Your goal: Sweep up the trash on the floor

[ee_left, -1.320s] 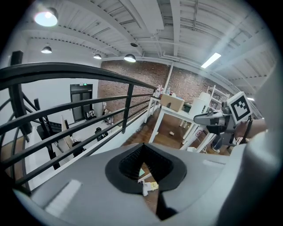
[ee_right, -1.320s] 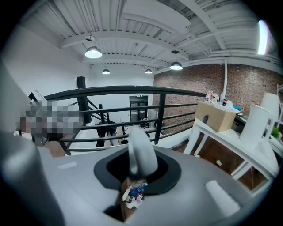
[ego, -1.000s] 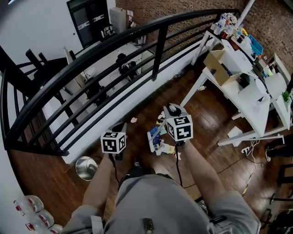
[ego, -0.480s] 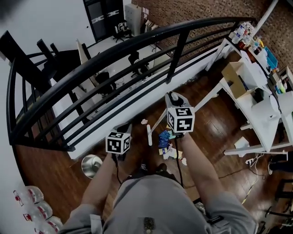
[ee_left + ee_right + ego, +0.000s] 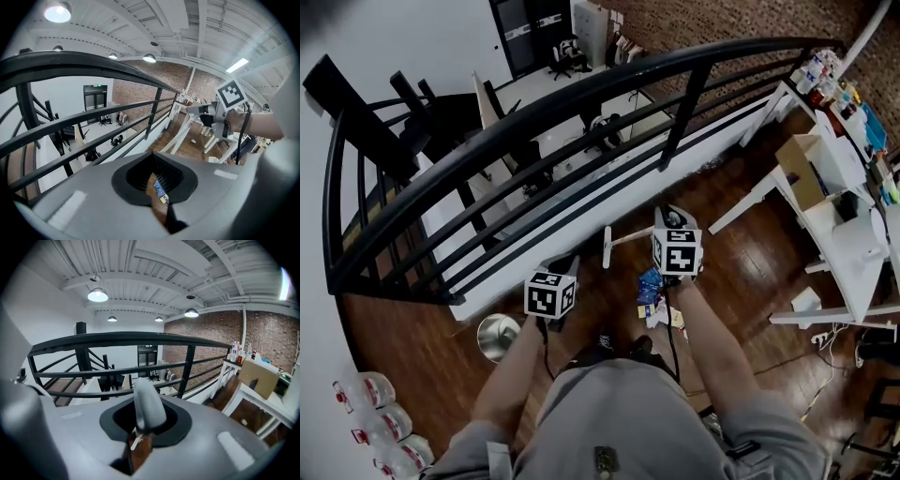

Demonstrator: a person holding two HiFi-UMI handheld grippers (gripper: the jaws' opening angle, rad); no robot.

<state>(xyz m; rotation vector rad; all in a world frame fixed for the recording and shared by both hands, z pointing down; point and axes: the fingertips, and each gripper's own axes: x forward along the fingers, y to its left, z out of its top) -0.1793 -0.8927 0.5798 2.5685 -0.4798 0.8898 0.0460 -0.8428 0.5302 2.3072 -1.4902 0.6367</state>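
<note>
Bottles (image 5: 375, 427): we are seeing a row of them lying by the floor's (image 5: 741, 262) left edge.
Metal bin (image 5: 497, 336): it is sitting on the floor left of our left arm, near the railing (image 5: 581, 108) edge.
Left gripper (image 5: 560, 272): we are pointing it toward the railing. Its jaws are meeting at the tips and gripping nothing.
Broom (image 5: 633, 238): its white handle is running leftward from our right gripper (image 5: 667, 217) and ending near the floor's railing edge. We cannot tell whether it is touching the floor.
Trash (image 5: 654, 295): a small heap of wrappers is lying on the floor beside our right forearm.
Right gripper: its jaws are clamping the broom's pale handle, standing slightly apart around it.
Tables (image 5: 839, 202): white ones are standing along the floor's right edge.
</note>
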